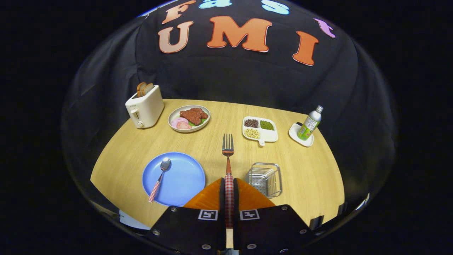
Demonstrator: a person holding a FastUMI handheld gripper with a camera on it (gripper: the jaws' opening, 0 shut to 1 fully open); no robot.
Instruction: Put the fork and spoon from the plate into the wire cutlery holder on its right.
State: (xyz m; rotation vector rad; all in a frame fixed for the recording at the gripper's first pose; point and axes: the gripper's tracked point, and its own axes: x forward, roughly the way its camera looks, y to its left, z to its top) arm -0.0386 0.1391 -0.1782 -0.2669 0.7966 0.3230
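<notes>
- With its two orange fingers pressed together on the checked handle, the gripper [229,191] holds the fork [228,156] clamped, tines pointing forward over bare table between the blue plate [184,184] and the wire cutlery holder [265,179].
- The spoon [160,179] lies on the plate's left half, bowl toward the far edge of the table, checked handle toward the near edge.
- The holder stands near the table's near edge, just right of the fingers, its open top looking unobstructed.
- Step in hand, as I judge it: carry the fork right and drop it into the holder. Doing it well likely means bringing the fork over the basket before tipping it, so it enters the opening rather than catching the wire rim.
- Room looks generous: the sectioned dish [260,129] of beans and the bottle [310,123] on its coaster sit well beyond the holder toward the far edge, the toaster [145,108] and food plate [189,118] at the far left.
- The near edge is close behind the holder; a hard nudge might push the light basket toward it.
</notes>
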